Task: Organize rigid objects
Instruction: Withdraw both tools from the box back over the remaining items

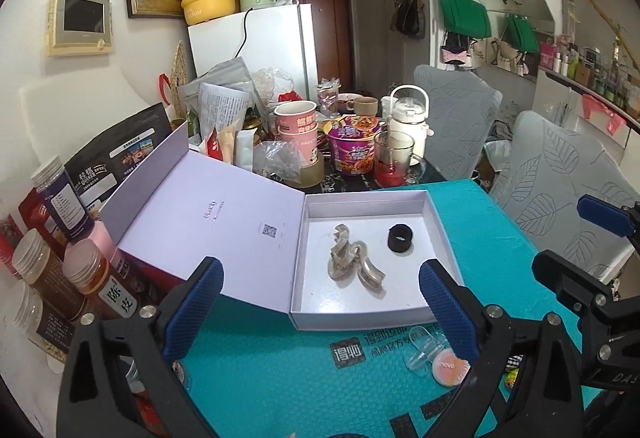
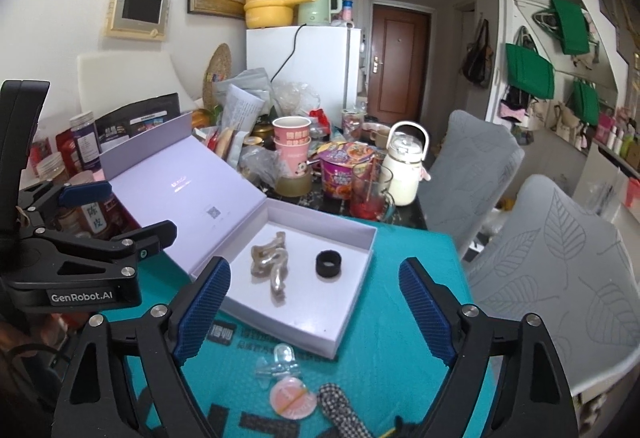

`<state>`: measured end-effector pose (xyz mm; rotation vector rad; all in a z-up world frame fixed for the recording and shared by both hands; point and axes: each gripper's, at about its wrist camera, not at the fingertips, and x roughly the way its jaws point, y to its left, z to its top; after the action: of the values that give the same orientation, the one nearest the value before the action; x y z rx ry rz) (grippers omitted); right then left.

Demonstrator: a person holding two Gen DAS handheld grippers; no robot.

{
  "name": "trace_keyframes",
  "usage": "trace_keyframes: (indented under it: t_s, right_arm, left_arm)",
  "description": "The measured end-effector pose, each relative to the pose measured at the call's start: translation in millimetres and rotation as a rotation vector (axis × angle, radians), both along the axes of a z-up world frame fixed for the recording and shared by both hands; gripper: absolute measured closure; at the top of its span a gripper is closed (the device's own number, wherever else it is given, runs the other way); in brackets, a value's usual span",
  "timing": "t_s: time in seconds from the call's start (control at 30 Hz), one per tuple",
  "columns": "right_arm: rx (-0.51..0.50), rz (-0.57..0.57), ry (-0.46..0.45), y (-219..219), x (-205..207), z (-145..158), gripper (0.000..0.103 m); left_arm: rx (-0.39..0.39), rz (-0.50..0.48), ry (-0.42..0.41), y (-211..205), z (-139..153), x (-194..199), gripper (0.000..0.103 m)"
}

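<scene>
Teal foam mat [image 1: 480, 230] covers table end; clutter crowds far side. White shallow cardboard box [image 1: 434, 222], hinged lid [image 1: 208, 214] flung back, sits on mat. Inside: twisted silvery metal claw clip [image 1: 354, 262] mid-floor, black ring-shaped band [image 1: 401, 238] apart to its right. Outside, near box front: clear plastic clip [image 2: 276, 362], round pink compact [image 2: 292, 396], checked fabric piece [image 2: 340, 412].

Left gripper [image 1: 320, 302] jaws wide, empty. Right gripper [image 2: 314, 310] jaws wide, empty.

Risk: clear clip slick, may skid off pads; low reach could nudge box wall, shifting contents.
</scene>
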<state>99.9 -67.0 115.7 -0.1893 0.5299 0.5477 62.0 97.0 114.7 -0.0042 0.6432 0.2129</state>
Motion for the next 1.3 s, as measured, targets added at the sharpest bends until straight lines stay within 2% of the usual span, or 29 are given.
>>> trace_keyframes:
  t_s: [0.23, 0.37, 0.63, 0.87, 1.07, 1.3]
  right_arm:
    - [0.006, -0.024, -0.009, -18.8, -30.6, 0.3, 0.012]
    - [0.010, -0.035, -0.009, -28.4, -49.9, -2.6, 0.012]
    - [0.026, -0.028, 0.009, -39.5, -82.0, -15.0, 0.012]
    - [0.021, -0.039, 0.025, -48.8, -101.3, -32.9, 0.012]
    - [0.009, -0.074, 0.052, -59.0, -108.4, -50.9, 0.012]
    - [0.026, -0.100, 0.084, -71.2, -110.3, -74.3, 0.012]
  left_arm:
    - [-0.028, -0.056, -0.020, -12.0, 4.0, -29.5, 0.003]
    - [-0.027, -0.096, -0.059, -21.3, 3.3, -49.2, 0.003]
    - [-0.015, -0.124, -0.035, -35.6, -11.8, -74.0, 0.003]
    - [-0.044, -0.143, -0.042, -45.1, -24.6, -96.2, 0.003]
    - [-0.076, -0.192, -0.002, -55.6, -39.6, -97.6, 0.003]
    - [-0.067, -0.238, 0.057, -69.1, -65.3, -88.2, 0.003]
